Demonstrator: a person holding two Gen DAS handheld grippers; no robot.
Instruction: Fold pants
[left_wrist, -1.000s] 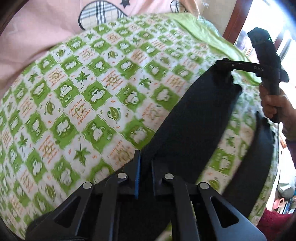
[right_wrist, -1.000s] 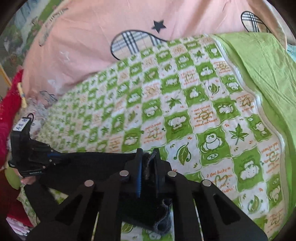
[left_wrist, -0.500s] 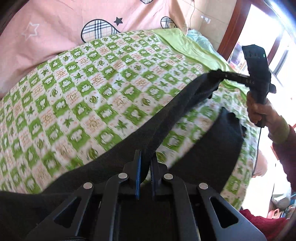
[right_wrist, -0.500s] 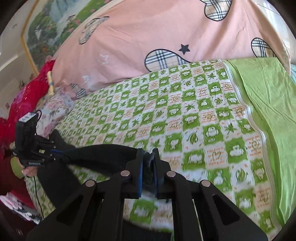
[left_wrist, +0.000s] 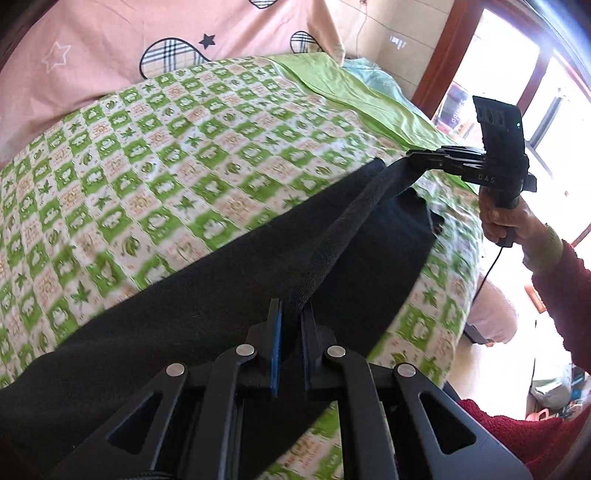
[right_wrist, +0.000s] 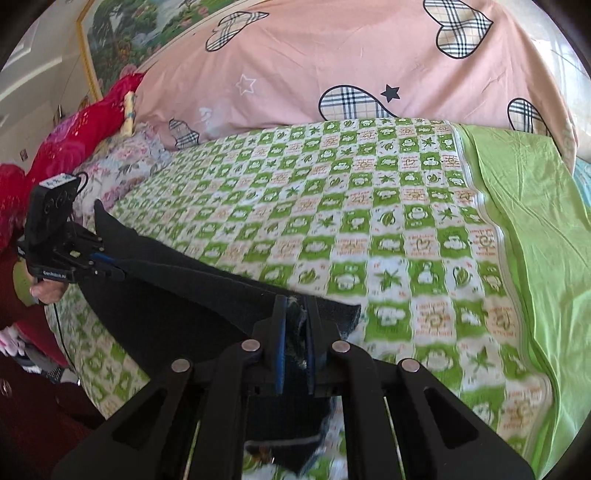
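Black knit pants (left_wrist: 229, 306), mid-fold: one edge hung taut above the green-and-white checked bed sheet (left_wrist: 155, 155), pinched between left tool (left_wrist: 291, 317) and right tool (right_wrist: 295, 317), lower layer on the sheet; laying-down and further folds remained.

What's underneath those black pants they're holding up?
Under the black pants lies a green-and-white checked bedspread with leaf and animal prints. The left gripper and right gripper pinch one edge. Whatever lies beneath the spread-out cloth is covered.

Left gripper (left_wrist: 291, 314) and right gripper (right_wrist: 295, 314) clamped, seemingly angled downward
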